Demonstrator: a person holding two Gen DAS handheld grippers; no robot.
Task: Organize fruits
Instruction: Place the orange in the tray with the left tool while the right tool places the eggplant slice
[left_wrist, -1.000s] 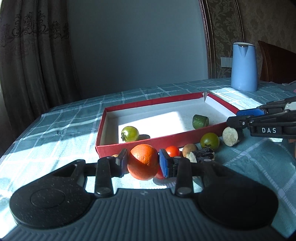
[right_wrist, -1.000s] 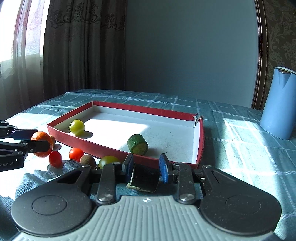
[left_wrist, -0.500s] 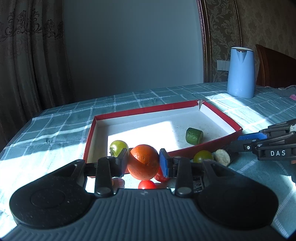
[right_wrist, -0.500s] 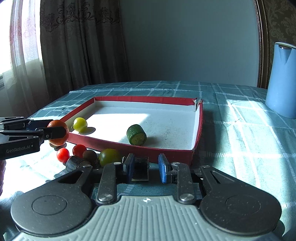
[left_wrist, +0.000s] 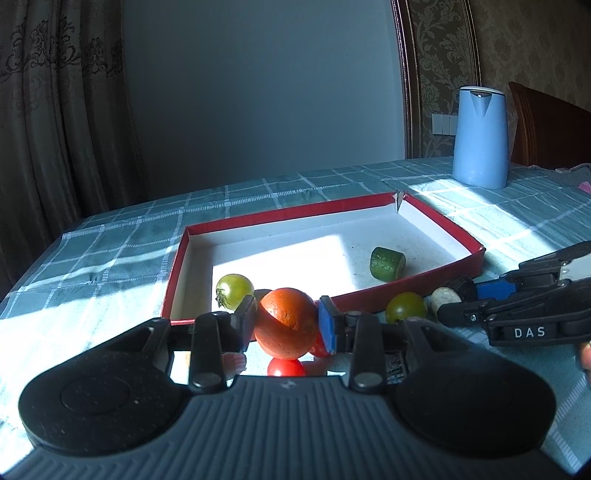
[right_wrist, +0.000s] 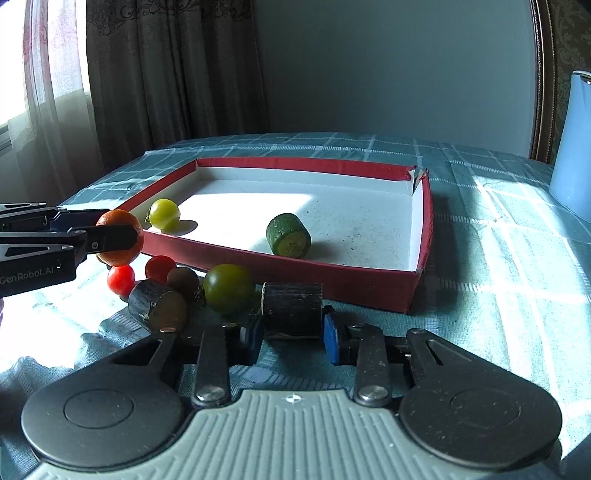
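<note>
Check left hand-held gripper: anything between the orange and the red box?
Only the box's near wall. The left hand-held gripper holds the orange just outside it; the green tomato sits right behind that wall.

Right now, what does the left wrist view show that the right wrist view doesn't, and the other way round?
Left wrist only: wall switches, a chair back. Right wrist only: a bright window, a brown fruit, a second dark chunk. Both: the red box, the orange clamped in the left gripper, the cucumber piece, and the right gripper on a dark chunk, its jaws just having opened slightly.
</note>
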